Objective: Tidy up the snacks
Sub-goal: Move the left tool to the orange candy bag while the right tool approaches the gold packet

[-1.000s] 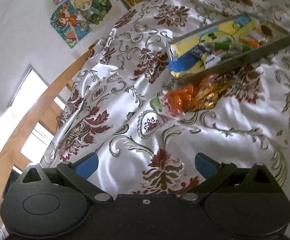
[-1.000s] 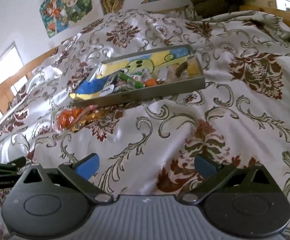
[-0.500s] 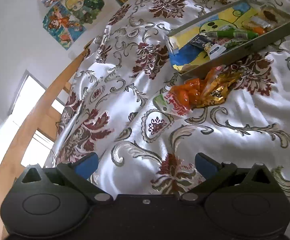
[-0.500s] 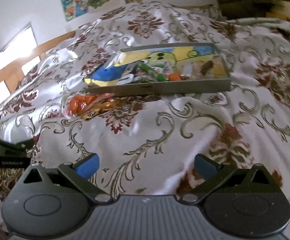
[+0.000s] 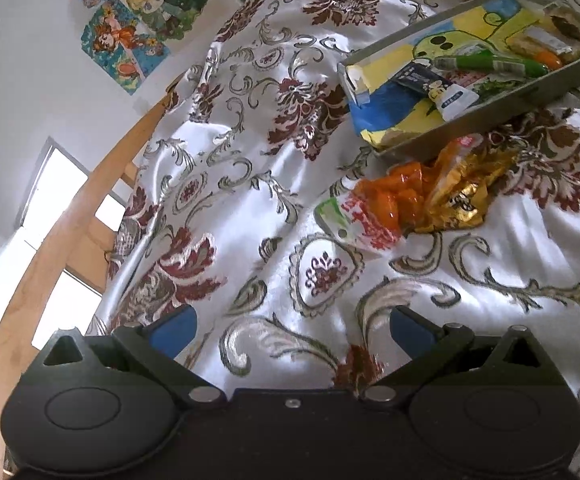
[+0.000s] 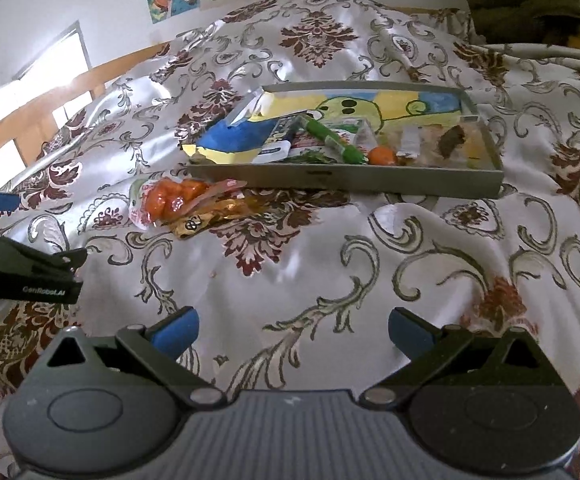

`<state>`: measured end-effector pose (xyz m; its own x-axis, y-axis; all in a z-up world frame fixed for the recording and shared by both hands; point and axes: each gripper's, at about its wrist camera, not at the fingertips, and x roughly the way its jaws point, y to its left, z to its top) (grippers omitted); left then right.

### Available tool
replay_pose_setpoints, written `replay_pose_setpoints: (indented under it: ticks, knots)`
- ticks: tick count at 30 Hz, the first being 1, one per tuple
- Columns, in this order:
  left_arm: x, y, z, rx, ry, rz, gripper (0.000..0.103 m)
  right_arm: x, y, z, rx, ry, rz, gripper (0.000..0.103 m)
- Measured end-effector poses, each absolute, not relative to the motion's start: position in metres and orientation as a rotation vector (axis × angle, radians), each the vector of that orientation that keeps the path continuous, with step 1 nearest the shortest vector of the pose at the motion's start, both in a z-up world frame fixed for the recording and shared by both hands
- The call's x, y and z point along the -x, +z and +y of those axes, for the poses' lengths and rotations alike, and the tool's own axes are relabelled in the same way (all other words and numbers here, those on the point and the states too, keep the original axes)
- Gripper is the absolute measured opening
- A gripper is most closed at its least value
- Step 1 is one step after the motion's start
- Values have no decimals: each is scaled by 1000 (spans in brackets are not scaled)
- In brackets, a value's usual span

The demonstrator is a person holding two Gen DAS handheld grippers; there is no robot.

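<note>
A grey tray (image 6: pixel 370 180) (image 5: pixel 470 124) lies on the patterned bedspread and holds several snacks, among them a green tube (image 6: pixel 330 138) (image 5: pixel 490 64) and a blue-and-yellow packet (image 6: pixel 233 140) (image 5: pixel 386 116). Outside it, by its near-left corner, lie an orange snack bag (image 6: pixel 165 200) (image 5: pixel 386 204) and a gold wrapper (image 6: pixel 205 222) (image 5: pixel 458 200). My left gripper (image 5: pixel 292 330) is open and empty, a short way before the orange bag. My right gripper (image 6: pixel 292 330) is open and empty, well short of the tray. The left gripper also shows in the right wrist view (image 6: pixel 13 256).
The white, maroon and gold bedspread (image 6: pixel 410 272) covers the whole surface and is wrinkled. A wooden bed rail (image 5: pixel 61 232) runs along the left edge. Cartoon posters (image 5: pixel 137 16) hang on the wall behind. A window (image 6: pixel 29 72) is at the left.
Both grippers have moved closer toward the tray and the loose snacks, which now look larger. Both stayed open and empty.
</note>
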<state>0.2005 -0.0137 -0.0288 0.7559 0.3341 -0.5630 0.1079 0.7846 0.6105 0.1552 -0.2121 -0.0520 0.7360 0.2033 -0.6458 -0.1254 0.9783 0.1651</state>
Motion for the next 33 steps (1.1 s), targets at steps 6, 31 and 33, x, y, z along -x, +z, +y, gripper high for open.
replay_pose_setpoints:
  ticks: [6, 31, 33]
  knots:
    - [-214, -26, -15, -724, 106, 702, 102, -171, -54, -205, -92, 199, 716, 103]
    - [-299, -27, -11, -747, -245, 699, 102, -256, -75, -172, 48, 491, 606, 103]
    - [-308, -30, -15, -757, -312, 729, 102, -259, -77, -172, 18, 528, 621, 103]
